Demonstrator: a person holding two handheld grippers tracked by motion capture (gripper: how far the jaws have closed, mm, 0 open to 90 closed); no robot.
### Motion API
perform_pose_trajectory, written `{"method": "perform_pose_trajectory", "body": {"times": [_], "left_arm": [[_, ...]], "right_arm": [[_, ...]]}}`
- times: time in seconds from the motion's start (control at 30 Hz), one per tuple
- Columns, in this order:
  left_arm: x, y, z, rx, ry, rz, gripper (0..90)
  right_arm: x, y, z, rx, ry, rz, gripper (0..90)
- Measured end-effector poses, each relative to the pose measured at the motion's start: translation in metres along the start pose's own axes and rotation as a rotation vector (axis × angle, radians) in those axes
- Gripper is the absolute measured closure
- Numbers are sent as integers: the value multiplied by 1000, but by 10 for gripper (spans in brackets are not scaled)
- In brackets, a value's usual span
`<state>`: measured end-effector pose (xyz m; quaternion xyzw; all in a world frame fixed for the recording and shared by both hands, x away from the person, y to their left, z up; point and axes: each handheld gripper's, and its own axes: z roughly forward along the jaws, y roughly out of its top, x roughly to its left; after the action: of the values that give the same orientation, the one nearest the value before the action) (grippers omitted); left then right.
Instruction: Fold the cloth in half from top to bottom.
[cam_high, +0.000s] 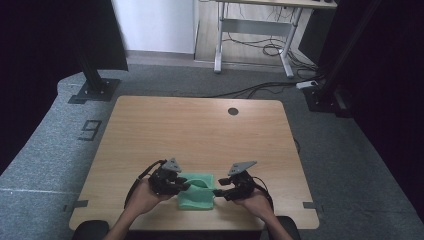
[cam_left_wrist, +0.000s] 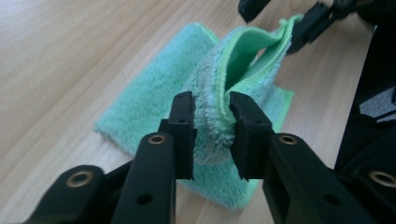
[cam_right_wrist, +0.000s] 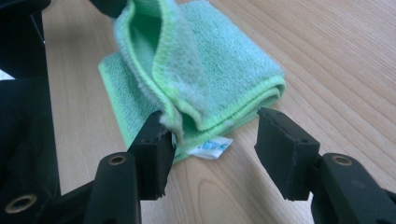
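Note:
A folded green cloth (cam_high: 197, 197) lies near the front edge of the wooden table (cam_high: 200, 130), between the two hand-held grippers. My left gripper (cam_high: 186, 186) is at the cloth's left side. In the left gripper view its jaws (cam_left_wrist: 212, 107) pinch a raised fold of the cloth (cam_left_wrist: 154, 93), with fluffy pile filling the gap. My right gripper (cam_high: 216, 192) is at the cloth's right side. Its jaws (cam_right_wrist: 212, 126) stand wide apart; the lifted cloth edge (cam_right_wrist: 224, 60) only brushes the left pad. A small white label (cam_right_wrist: 211, 148) pokes out from under the cloth.
Bare wood spreads behind the cloth to a round dark grommet hole (cam_high: 233, 111) near the far edge. Beyond the table stand a white desk frame (cam_high: 260, 30), floor cables (cam_high: 260, 90) and dark stand feet (cam_high: 95, 90) on grey carpet.

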<state>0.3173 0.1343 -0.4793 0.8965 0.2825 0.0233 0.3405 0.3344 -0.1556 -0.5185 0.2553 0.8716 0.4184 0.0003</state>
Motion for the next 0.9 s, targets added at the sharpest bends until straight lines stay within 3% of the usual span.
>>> {"method": "perform_pose_trajectory", "body": {"times": [0.17,0.33,0.4,0.63,0.77,0.9], "left_arm": [[-4,-10,-3,5,6,9,588],[-6,-19,-12,0,2,6,407],[-6,-22,-17,-7,-1,0,382],[3,-26,-27,-36,27,-33,331],[10,-26,-26,-49,51,-56,297],[21,-31,-9,-42,85,-84,270]], "right_arm": [[-1,-1,-8,-11,3,-3,431],[-6,-3,-14,-24,11,9,399],[-6,-4,-17,-35,34,5,397],[-9,-5,-25,-39,-1,19,382],[-9,-3,-20,-38,-34,30,360],[-3,2,0,-29,-57,40,322]]}}
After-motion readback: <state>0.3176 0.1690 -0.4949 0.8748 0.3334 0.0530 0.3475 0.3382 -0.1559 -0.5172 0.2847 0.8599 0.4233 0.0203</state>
